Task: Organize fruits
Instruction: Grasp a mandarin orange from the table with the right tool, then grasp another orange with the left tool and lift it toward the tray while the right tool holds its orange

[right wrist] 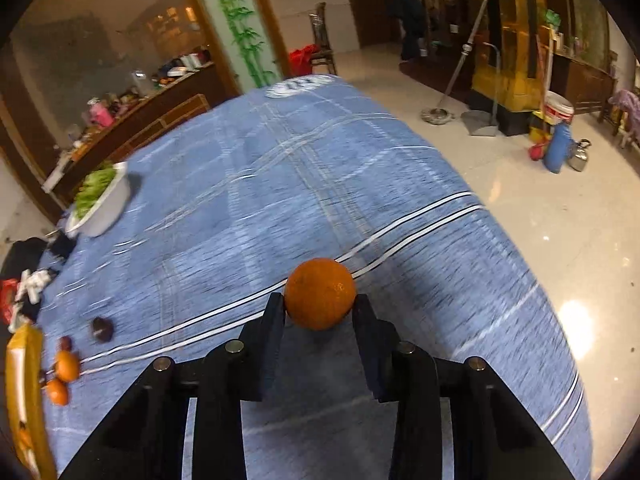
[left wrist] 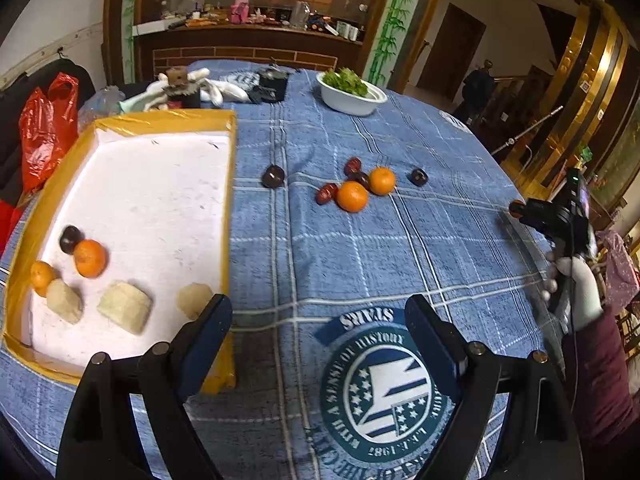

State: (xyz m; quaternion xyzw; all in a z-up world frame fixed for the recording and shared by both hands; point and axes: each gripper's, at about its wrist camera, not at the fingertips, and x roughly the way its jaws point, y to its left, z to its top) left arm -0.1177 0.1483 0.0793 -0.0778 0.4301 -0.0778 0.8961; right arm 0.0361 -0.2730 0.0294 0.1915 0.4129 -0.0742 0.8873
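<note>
My right gripper (right wrist: 320, 304) is shut on an orange (right wrist: 320, 294) and holds it above the blue tablecloth; it also shows at the far right of the left wrist view (left wrist: 520, 209). My left gripper (left wrist: 319, 312) is open and empty, over the cloth just right of the yellow-rimmed white tray (left wrist: 160, 184). The tray holds two oranges (left wrist: 90, 258), a dark plum (left wrist: 70, 239) and three pale peeled pieces (left wrist: 125, 307). On the cloth lie two oranges (left wrist: 352, 196), red dates (left wrist: 327, 193) and dark plums (left wrist: 273, 176).
A white bowl of greens (left wrist: 349, 92) stands at the table's far side. Gloves, a small box figure and black items (left wrist: 188, 88) lie behind the tray. A red plastic bag (left wrist: 48, 128) sits at the left. The table edge drops to a tiled floor (right wrist: 560, 220) on the right.
</note>
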